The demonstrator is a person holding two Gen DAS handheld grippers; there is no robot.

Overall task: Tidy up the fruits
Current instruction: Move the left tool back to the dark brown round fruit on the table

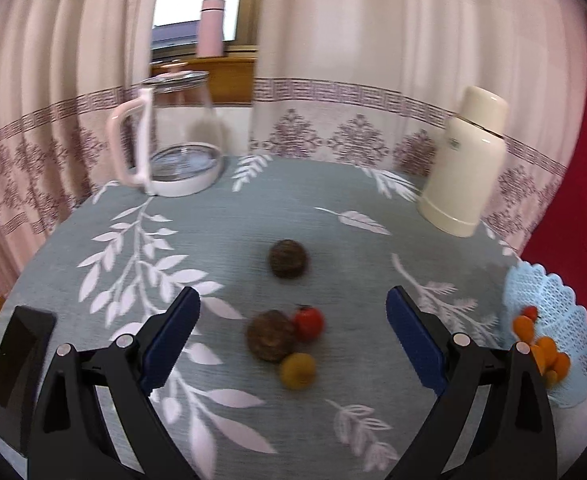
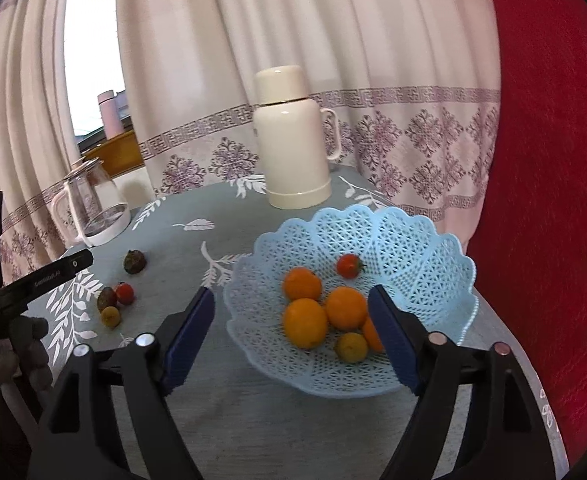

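A light-blue lattice basket stands on the table and holds several oranges, a red tomato and a yellow-green fruit. My right gripper hovers open over its near rim, with nothing between the fingers. In the left wrist view, loose fruit lies on the cloth: a dark brown fruit, a second brown one, a red tomato and a yellow-green fruit. My left gripper is open above this cluster, touching nothing. The basket shows at that view's right edge.
A cream thermos stands at the table's back, and a glass kettle with a pink handle at the back left. Curtains hang behind. Red fabric borders the right side. A gloved hand holds the left tool.
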